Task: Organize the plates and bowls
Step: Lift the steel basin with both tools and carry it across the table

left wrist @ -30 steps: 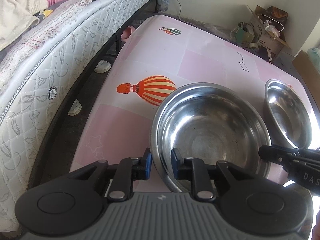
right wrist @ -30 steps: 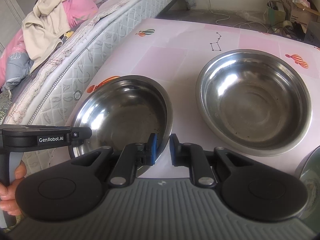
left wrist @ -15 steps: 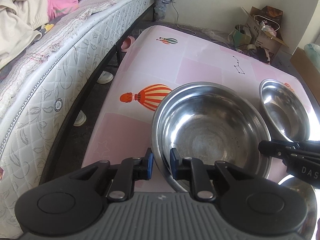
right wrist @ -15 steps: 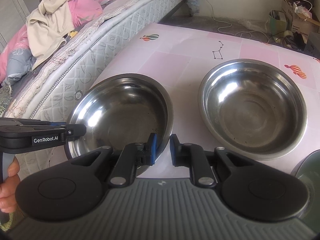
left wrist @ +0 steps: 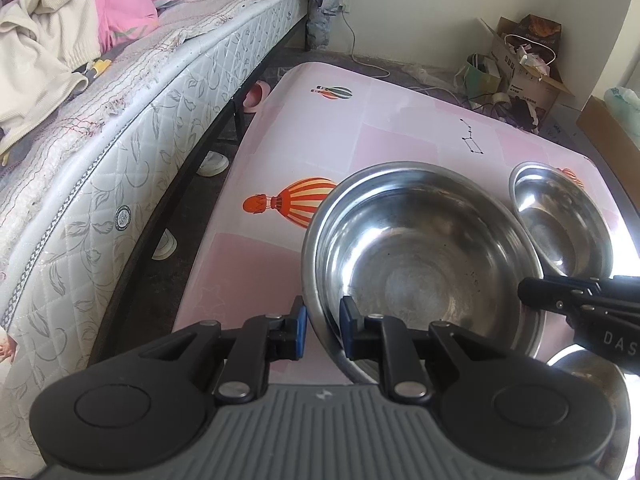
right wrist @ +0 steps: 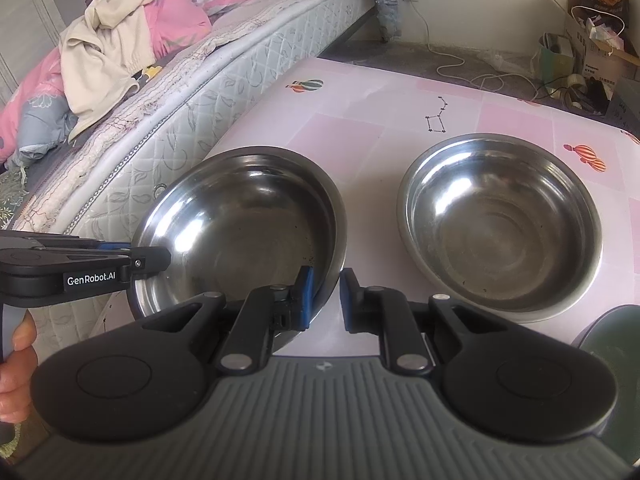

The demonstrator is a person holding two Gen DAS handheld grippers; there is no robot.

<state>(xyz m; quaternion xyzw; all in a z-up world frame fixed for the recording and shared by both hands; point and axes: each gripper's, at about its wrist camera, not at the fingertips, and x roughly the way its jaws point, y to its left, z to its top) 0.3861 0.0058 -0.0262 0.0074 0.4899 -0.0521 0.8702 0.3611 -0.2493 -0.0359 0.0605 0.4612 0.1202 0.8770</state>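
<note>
Both grippers, left (left wrist: 322,330) and right (right wrist: 323,295), pinch the near bowl's (left wrist: 420,264) rim, seemingly; second bowl (right wrist: 500,220) just beside.

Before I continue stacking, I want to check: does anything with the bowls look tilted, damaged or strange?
Yes. The larger steel bowl is tilted, its near side raised off the pink table. The left gripper and right gripper each straddle its rim. The second steel bowl sits flat. No dents or spills show.
</note>
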